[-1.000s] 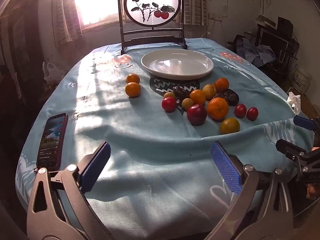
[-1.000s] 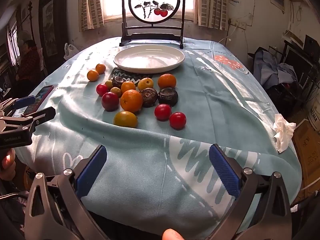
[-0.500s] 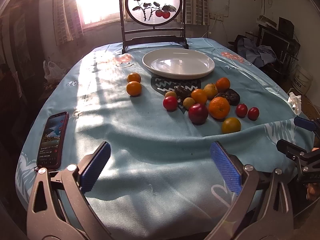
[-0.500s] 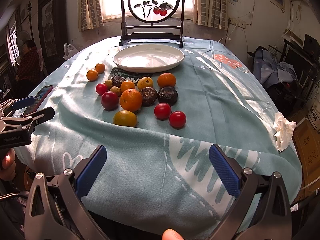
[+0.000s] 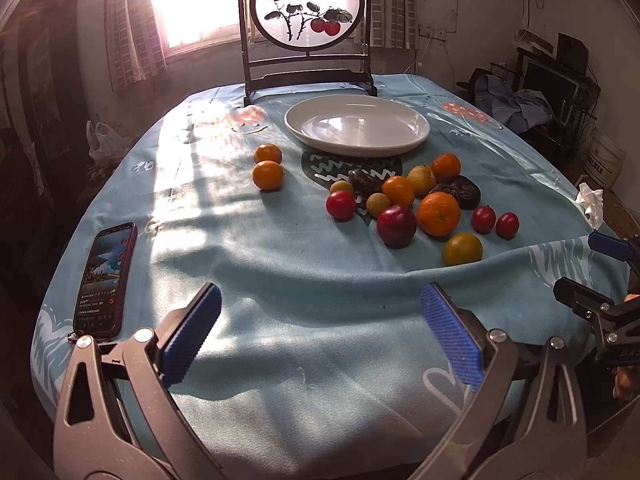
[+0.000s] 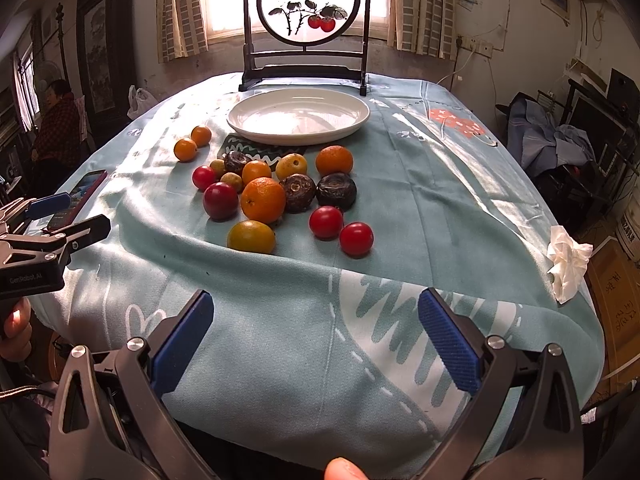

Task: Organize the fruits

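An empty white plate (image 5: 356, 142) (image 6: 298, 134) sits at the far middle of the blue tablecloth. In front of it lies a cluster of several fruits: a large orange (image 5: 439, 214) (image 6: 263, 200), a dark red plum (image 5: 396, 226) (image 6: 220, 201), two small red tomatoes (image 6: 326, 222), dark brown fruits (image 6: 336, 191) and a yellow-green citrus (image 5: 462, 249) (image 6: 251, 237). Two small oranges (image 5: 268, 175) (image 6: 185, 149) lie apart to the left. My left gripper (image 5: 320, 332) is open and empty above the near cloth. My right gripper (image 6: 314, 332) is open and empty near the front edge.
A phone (image 5: 105, 280) lies at the left edge of the table. A framed round screen (image 5: 308, 24) stands behind the plate. A crumpled tissue (image 6: 568, 260) sits at the right edge. A person (image 6: 56, 120) sits far left.
Both grippers have shifted very slightly; the scene sits a touch to the right in the left wrist view. No fruit has moved and both stay open.
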{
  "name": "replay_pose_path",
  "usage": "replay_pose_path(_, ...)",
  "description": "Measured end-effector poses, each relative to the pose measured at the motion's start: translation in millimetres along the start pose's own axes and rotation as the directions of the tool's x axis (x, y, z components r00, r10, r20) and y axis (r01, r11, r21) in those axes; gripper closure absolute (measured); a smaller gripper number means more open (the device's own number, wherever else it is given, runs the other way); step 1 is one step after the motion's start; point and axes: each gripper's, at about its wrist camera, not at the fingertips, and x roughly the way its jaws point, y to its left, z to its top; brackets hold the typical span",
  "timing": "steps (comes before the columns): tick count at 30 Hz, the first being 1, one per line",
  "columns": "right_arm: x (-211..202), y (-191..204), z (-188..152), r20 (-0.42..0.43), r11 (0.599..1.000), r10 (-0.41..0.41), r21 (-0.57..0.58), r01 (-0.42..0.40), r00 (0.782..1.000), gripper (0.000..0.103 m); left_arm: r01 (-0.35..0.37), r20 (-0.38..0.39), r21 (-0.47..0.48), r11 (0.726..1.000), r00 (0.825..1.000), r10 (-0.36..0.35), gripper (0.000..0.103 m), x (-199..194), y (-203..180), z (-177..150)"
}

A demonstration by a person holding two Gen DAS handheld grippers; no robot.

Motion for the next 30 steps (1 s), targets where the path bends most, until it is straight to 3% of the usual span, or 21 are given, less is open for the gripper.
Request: replay_pose_path(30,-0.6,1.4,0.2,-0.001,1.0,0.002,-0.001,-0.002,1.0,0.001,0.001,-0.002,0.0,1.0,1.0,-0.001,0.002,0.4,0.2,0.1)
